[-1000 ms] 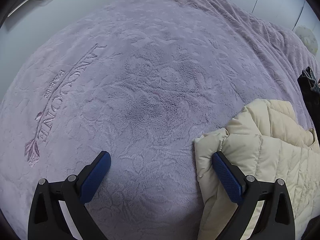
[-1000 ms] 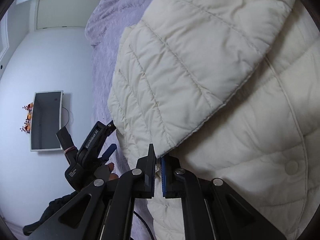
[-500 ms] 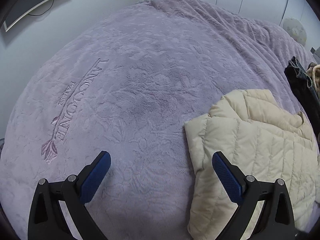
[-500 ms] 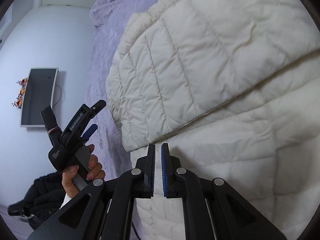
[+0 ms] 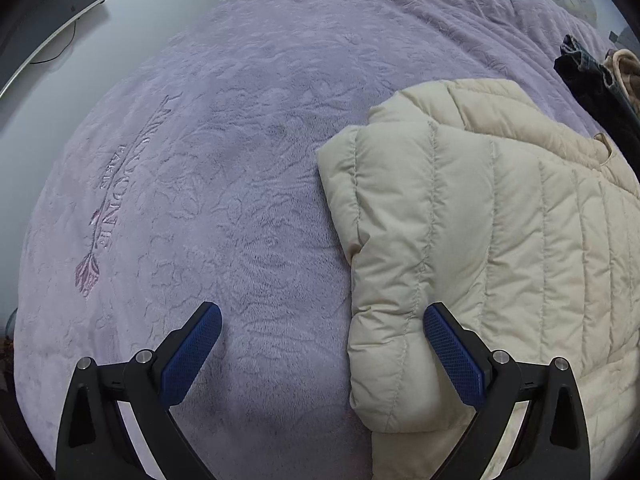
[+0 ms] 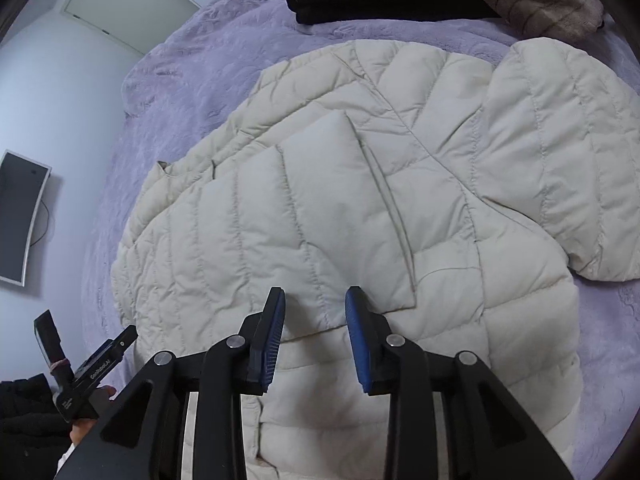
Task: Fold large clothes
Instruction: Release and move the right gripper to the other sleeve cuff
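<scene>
The cream puffer jacket (image 6: 340, 208) lies spread on the lilac blanket (image 5: 224, 184), one sleeve folded across its front. Right gripper (image 6: 315, 332) hovers above the hem, jaws parted, nothing between them. Left gripper (image 5: 320, 356) gapes wide beside the jacket's folded edge, gripping nothing.

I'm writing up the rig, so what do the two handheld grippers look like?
Both the left gripper and right gripper have matte black angular frames with silver pivot screws and blue textured fingers. Seen from the right wrist, the left one carries white lettering on its body.
</scene>
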